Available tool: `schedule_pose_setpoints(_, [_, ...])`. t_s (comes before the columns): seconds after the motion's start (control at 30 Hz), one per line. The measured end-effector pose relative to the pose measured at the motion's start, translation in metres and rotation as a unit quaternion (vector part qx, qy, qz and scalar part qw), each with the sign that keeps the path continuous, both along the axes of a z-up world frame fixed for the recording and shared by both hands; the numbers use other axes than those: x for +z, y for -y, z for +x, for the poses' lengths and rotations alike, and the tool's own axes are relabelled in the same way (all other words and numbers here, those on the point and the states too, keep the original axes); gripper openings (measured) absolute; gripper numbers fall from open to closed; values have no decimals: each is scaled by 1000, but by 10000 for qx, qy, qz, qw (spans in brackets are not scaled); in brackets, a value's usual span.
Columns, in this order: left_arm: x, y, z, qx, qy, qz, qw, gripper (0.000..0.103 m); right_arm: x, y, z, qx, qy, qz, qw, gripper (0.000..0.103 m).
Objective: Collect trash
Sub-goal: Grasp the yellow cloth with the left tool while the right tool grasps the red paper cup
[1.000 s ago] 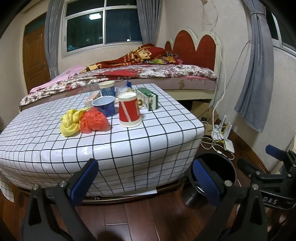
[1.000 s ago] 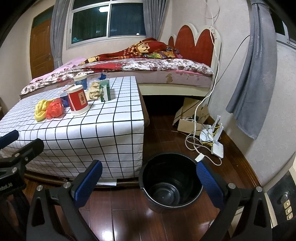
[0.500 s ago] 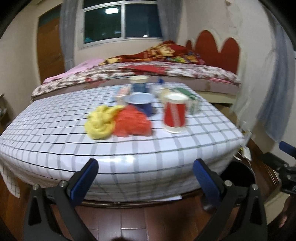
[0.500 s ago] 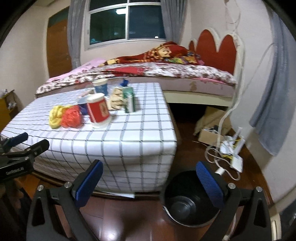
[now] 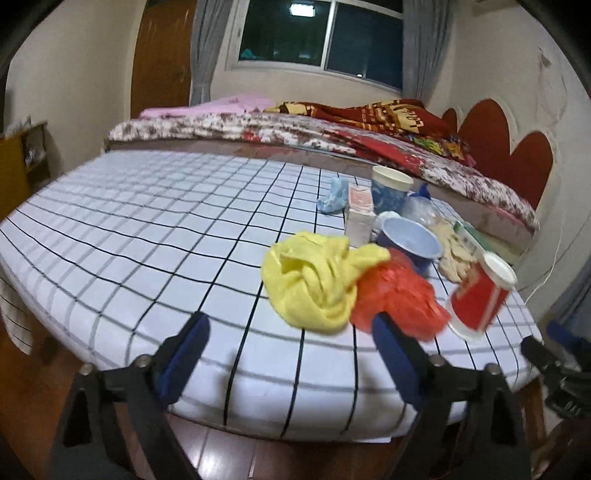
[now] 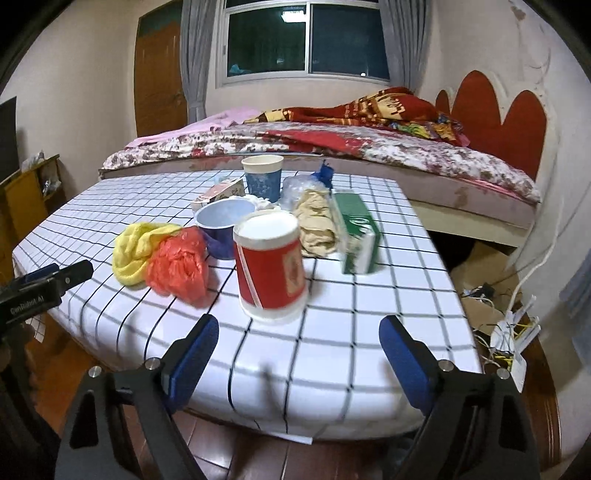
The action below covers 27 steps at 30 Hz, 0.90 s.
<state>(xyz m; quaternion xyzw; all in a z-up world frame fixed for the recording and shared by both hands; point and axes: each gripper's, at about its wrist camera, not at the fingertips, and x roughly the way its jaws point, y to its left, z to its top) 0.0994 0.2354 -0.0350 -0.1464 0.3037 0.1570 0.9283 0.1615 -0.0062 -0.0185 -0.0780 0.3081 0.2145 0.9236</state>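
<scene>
Both grippers' jaws wide, empty. Orange plastic bag [image 5: 397, 299] on bench [image 5: 147, 236]: likely light, soft, crinkly; pinch bunched middle. Red cup [image 6: 271, 264] likely crushable; grip mid-wall.

Ceiling lamp reflected in the dark window [image 5: 317, 35]; beneath it, motion blur and fisheye-bent, black-vignetted edges.

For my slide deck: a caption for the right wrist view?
Open right gripper faces red cup on checked table.
</scene>
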Motion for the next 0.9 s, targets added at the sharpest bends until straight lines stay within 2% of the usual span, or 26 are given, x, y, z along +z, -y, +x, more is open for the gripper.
schedule_pose_setpoints(0.07, [-5, -8, 13, -40, -26, -148, 9999, 79, -4, -8, 13, -19, -88, 17, 10000, 90])
schedule_pose_setpoints(0.17, [-11, -13, 27, -123, -33, -214, 9997, 77, -8, -18, 28, -39, -128, -33, 9999, 89])
schedule_pose_setpoints(0.33, [-17, -18, 42, -337, -82, -293, 9990, 74, -13, -35, 49, 8, -103, -192, 9998, 85])
schedule_pose_setpoints(0.43, [-20, -17, 52, -502, -146, -293, 9982, 69, -16, -39, 58, 35, -162, -221, 9996, 78])
schedule_pose_setpoints(0.53, [-24, -18, 61, -623, -227, -351, 9972, 60, -18, -42, 63, 71, -202, -236, 9995, 70])
schedule_pose_setpoints(0.6, [-27, -17, 66, -718, -278, -375, 9963, 50, -19, -44, 65, 110, -222, -263, 9993, 62])
schedule_pose_setpoints(0.63, [-28, -16, 67, -807, -279, -415, 9955, 37, -19, -44, 65, 135, -212, -264, 9993, 61])
schedule_pose_setpoints(0.67, [-27, -15, 67, -858, -242, -402, 9952, 31, -19, -44, 66, 197, -235, -236, 9993, 58])
schedule_pose_setpoints(0.73, [-23, -14, 64, -917, -197, -326, 9951, 25, -17, -44, 65, 260, -246, -216, 9991, 53])
schedule_pose_setpoints(0.9, [2, -10, 42, -818, 106, -8, 9966, 24, 3, -32, 51, 312, 11, -72, 9995, 52])
